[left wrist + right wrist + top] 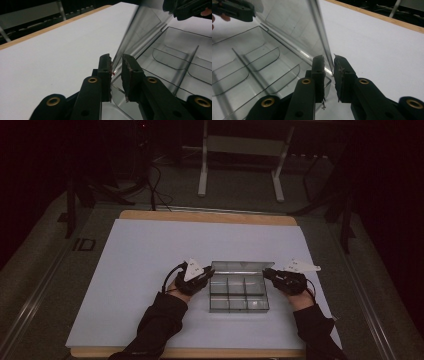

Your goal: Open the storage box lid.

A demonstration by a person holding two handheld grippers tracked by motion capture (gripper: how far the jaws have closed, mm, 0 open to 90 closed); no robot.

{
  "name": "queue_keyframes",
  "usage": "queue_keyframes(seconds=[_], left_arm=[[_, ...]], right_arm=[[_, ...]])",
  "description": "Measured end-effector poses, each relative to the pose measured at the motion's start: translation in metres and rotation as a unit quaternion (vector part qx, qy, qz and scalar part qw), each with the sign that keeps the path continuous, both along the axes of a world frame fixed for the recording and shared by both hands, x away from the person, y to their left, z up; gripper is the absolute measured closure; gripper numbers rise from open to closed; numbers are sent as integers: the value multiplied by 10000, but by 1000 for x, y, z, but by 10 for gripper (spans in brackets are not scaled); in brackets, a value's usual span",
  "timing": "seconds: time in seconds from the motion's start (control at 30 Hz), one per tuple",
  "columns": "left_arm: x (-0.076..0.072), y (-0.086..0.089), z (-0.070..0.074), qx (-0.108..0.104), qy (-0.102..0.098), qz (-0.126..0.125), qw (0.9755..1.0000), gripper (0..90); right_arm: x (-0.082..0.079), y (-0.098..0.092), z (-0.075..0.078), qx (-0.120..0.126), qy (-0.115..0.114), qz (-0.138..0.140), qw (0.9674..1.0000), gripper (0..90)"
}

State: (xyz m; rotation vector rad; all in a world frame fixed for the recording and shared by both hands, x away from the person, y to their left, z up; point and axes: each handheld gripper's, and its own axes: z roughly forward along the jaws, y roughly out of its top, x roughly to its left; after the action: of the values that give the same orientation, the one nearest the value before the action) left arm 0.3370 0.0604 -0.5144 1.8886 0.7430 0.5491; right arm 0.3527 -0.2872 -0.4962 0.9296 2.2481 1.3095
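Clear compartment box (pixel 239 292), lid (pixel 240 266) upright

Black left gripper (pixel 208 274) and right gripper (pixel 266 272), brass rivets, white three-cornered plates, dark sleeves.

a white sheet (pixel 150 270) covers the wooden tabletop (pixel 200 215) — behind it, a metal frame's legs (pixel 202 175).

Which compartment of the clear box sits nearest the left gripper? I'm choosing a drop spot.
The back-row compartment at the box's left end, beside the raised lid; the others lie farther right or nearer the person.
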Motion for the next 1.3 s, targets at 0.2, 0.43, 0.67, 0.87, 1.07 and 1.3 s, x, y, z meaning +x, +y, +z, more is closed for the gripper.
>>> queue_keyframes(seconds=[0.2, 0.43, 0.67, 0.87, 1.07, 1.3], left_arm=[[4, -2, -1, -92, 26, 118, 9999, 793], [8, -4, -4, -182, 34, 293, 9994, 792], [12, -7, -6, -215, 67, 433, 9988, 784], [16, -10, -7, -266, 177, 476, 9984, 742], [19, -11, -8, -285, 267, 499, 9980, 711], [22, -14, -8, -293, 400, 548, 9973, 670]], right_arm=[[5, 4, 0, 48, -18, -158, 9999, 793], [8, 8, -1, 56, -18, -344, 9994, 791], [11, 12, -3, 49, -34, -508, 9987, 790], [15, 15, -5, 43, 70, -680, 9976, 779], [16, 17, -6, 47, 134, -737, 9972, 757], [17, 18, -8, 55, 190, -803, 9966, 740]])
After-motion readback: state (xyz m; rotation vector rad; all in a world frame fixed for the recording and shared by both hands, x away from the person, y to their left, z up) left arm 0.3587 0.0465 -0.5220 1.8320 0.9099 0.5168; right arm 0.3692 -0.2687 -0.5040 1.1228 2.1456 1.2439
